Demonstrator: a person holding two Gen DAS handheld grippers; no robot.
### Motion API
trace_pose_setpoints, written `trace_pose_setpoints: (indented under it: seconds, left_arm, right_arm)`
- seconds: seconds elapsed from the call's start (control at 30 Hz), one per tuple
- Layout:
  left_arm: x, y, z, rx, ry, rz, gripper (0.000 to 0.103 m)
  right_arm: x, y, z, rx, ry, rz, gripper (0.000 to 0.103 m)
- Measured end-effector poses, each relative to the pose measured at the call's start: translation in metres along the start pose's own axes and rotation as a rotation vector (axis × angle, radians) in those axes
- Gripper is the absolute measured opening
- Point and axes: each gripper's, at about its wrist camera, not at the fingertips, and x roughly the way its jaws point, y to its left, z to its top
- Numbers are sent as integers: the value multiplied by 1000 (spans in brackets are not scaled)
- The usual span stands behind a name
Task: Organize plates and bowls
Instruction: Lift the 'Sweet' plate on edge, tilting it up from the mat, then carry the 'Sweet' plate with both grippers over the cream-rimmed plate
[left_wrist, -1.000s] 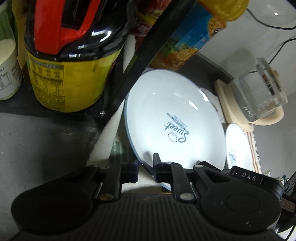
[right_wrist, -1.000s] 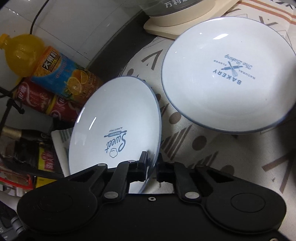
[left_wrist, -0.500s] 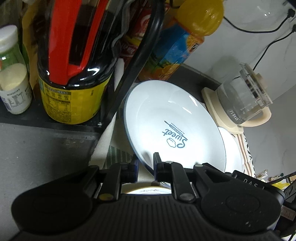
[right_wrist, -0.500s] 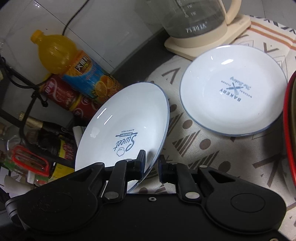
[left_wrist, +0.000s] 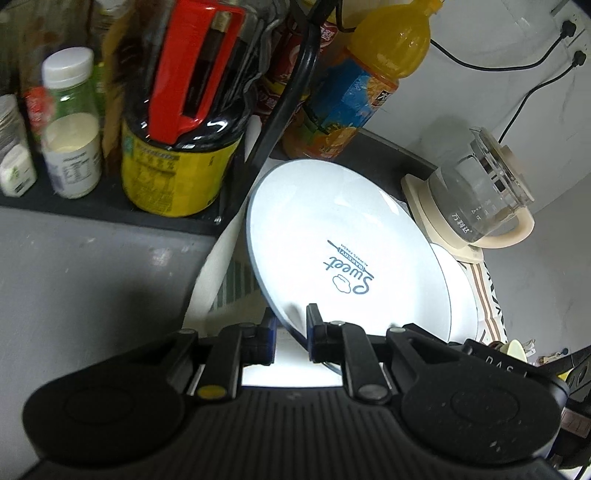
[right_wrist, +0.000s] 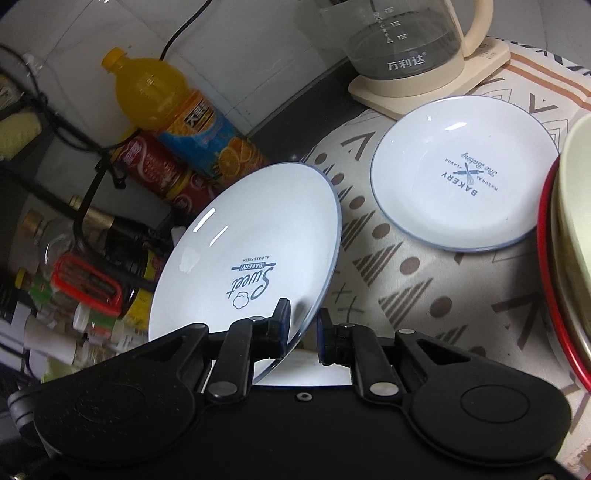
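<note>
Left claw (left_wrist: 291, 334) clamped on tilted white "Sweet" plate (left_wrist: 343, 258), glass kettle (left_wrist: 480, 206) beyond, orange drink bottle (left_wrist: 354, 85) behind

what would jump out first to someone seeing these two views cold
The white "Sweet" plate, held tilted above the patterned cloth, with both the left gripper and the right gripper clamped on its near rim. Behind it stands a bright orange juice bottle, and a second white "Bakery" plate lies flat on the cloth near the glass kettle.
</note>
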Motion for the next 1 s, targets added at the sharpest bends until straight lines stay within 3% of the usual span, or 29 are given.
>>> trace_pose_setpoints:
  seconds: [0.57,1.0]
  left_arm:
    - [-45,-6,-73,-92,-34,116,14]
    - [-63,-9,-122,-178,-45,157,14]
  right_arm:
    - [-31,-14,-35,-116,93,76,14]
    - [-50,-27,-56,-207,149,92,15]
